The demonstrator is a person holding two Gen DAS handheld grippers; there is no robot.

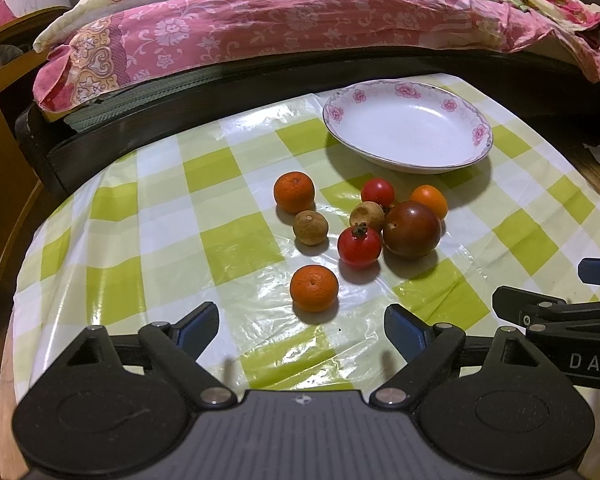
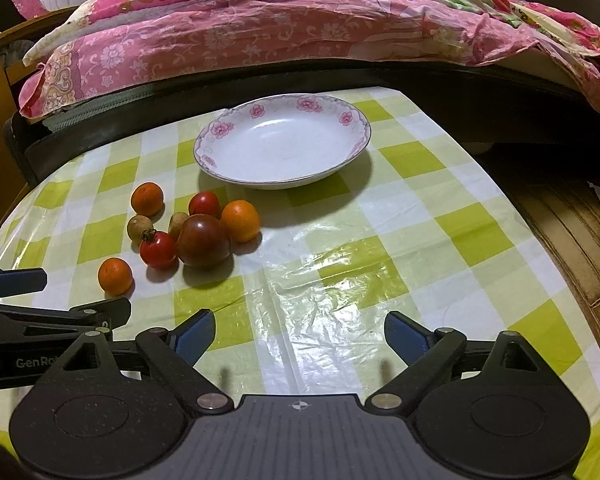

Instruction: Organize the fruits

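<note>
A white plate [image 1: 408, 130] with a pink flower rim stands empty at the back of the table; it also shows in the right wrist view [image 2: 282, 144]. In front of it lie several small fruits: a near orange [image 1: 314, 288], a far orange [image 1: 294, 192], a red tomato [image 1: 359, 247], a large dark tomato [image 1: 411, 229], a brown longan [image 1: 310, 227]. My left gripper [image 1: 302, 326] is open and empty, just short of the near orange. My right gripper [image 2: 300, 330] is open and empty over bare cloth, to the right of the fruits [image 2: 202, 240].
The table wears a green and white checked plastic cloth [image 2: 340, 264]. A bed with pink flowered bedding [image 1: 280, 28] runs close along the table's far edge. Wooden floor [image 2: 572, 240] shows to the right.
</note>
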